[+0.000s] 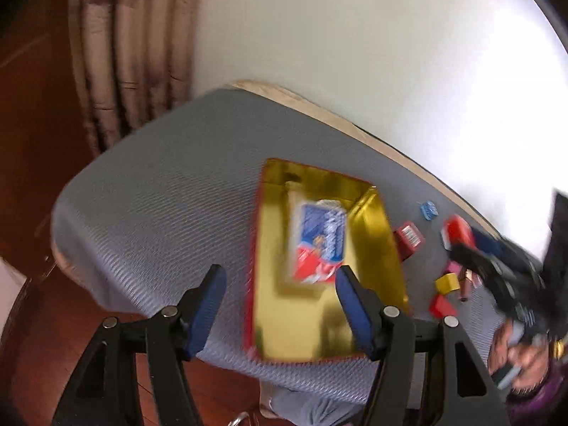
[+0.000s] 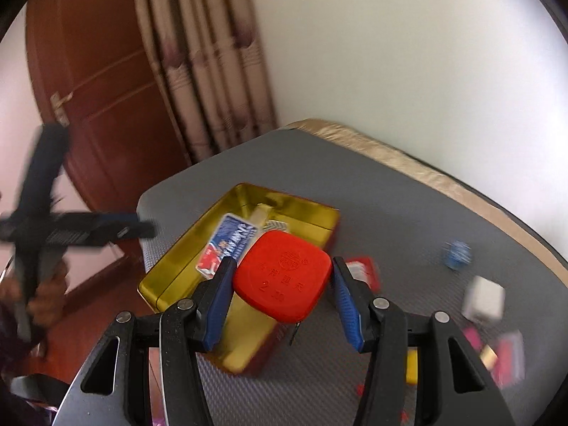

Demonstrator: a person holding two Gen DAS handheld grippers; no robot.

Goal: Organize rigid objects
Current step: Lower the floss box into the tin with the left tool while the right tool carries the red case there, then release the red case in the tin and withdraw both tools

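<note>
A red tape measure is being gripped between the right gripper's pads, over the gold tin. The left gripper is being held wide open, empty. One card pack is lying in the tin; small blocks and a box on the mat are probably still waiting.

A home room; wooden door, curtain, grey-matted table.

Between my right fingers, the red case carries an embossed "2" followed by blurred characters I cannot read; other labels are too blurred.
</note>
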